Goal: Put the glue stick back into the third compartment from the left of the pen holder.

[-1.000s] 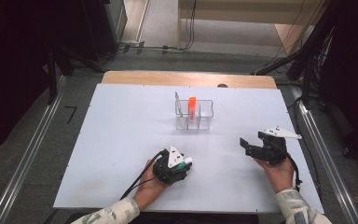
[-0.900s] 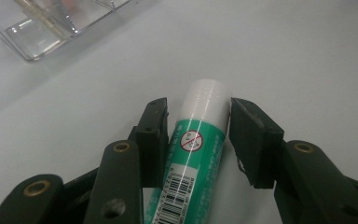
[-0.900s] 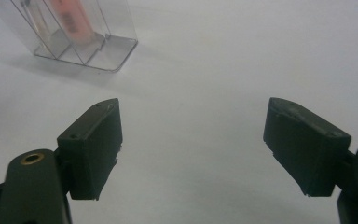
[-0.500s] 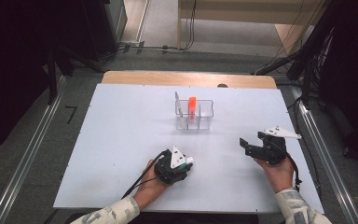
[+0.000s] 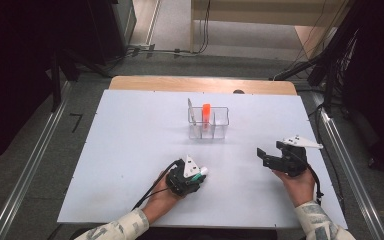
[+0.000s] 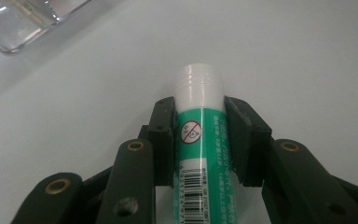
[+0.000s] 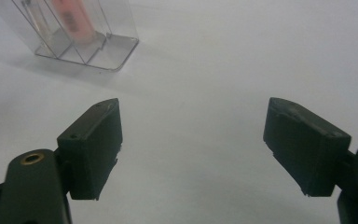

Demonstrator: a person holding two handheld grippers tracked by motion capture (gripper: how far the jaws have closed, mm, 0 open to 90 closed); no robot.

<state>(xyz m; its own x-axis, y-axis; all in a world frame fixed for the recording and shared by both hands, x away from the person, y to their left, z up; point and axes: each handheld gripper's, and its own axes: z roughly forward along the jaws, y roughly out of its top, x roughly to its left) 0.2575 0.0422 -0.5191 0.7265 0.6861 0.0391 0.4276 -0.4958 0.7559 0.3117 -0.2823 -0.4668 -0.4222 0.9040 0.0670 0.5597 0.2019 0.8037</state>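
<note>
Green-and-white glue stick [image 6: 200, 140] lies on the white table [image 5: 130, 150] near its front edge, left of centre, lengthwise between the left gripper's [image 6: 199, 105] jaws. Those jaws have just been closing and now sit against both sides of the tube, white cap poking out past the tips; looks like the pick is secured, lift likely next. Clear organizer [image 5: 208, 123] stands mid-table toward the far edge. Right gripper [image 7: 193, 140] hovers near the right edge, jaws wide apart, nothing between.

Dim room, white counter [image 5: 130, 150] in the middle

Grey floor [image 5: 40, 150] around it, a wooden edge [image 5: 200, 84] at the far side, cables [image 5: 180, 50] beyond, dark equipment [image 5: 30, 45] at both sides.
</note>
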